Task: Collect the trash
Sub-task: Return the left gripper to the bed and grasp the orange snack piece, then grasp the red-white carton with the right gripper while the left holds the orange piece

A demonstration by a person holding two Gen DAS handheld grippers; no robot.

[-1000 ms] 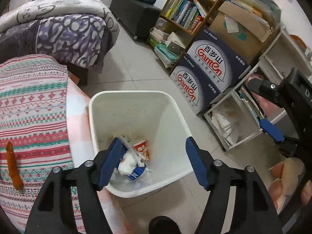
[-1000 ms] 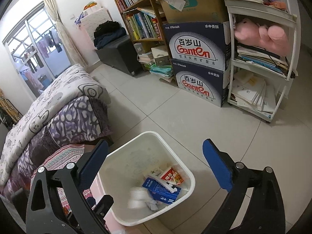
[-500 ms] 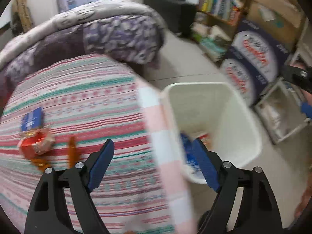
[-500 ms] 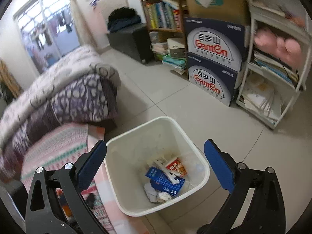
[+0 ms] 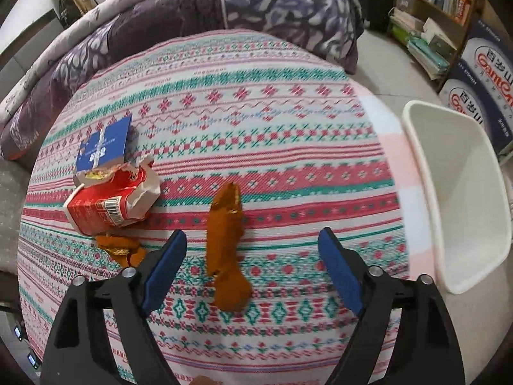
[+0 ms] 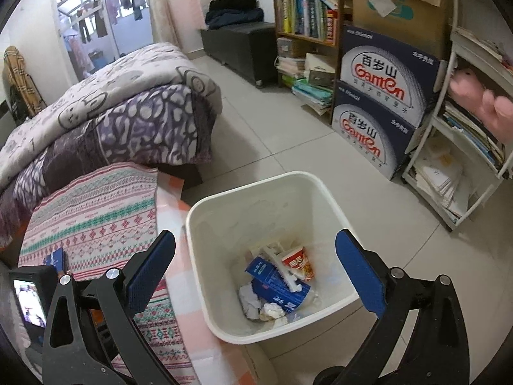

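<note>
— While the patterned cloth [image 5: 256, 102] fills the left view, where's the trash?
— An orange wrapper [image 5: 226, 250], red carton [image 5: 109, 202] and blue packet [image 5: 104, 144] lie on it; the white bin [image 6: 224, 224] beside holds more.
— And the tongs?
— Left gripper [image 5: 251, 268] spread above the wrapper; right gripper [image 6: 255, 276] spread over the bin, both empty.

We see a bedroom floored in pale grey tiles [image 6: 272, 147], daylight entering through a glazed balcony door [image 6: 96, 22] hung with laundry. A purple-and-grey patterned quilt [image 6: 105, 109] covers the bed beside a wooden bookshelf [image 6: 304, 16] crammed with books. Two dark blue printed cartons [image 6: 384, 102] stand stacked beside a white wire shelving rack [image 6: 465, 134], with a black low cabinet [image 6: 243, 48] against the white wall.
</note>
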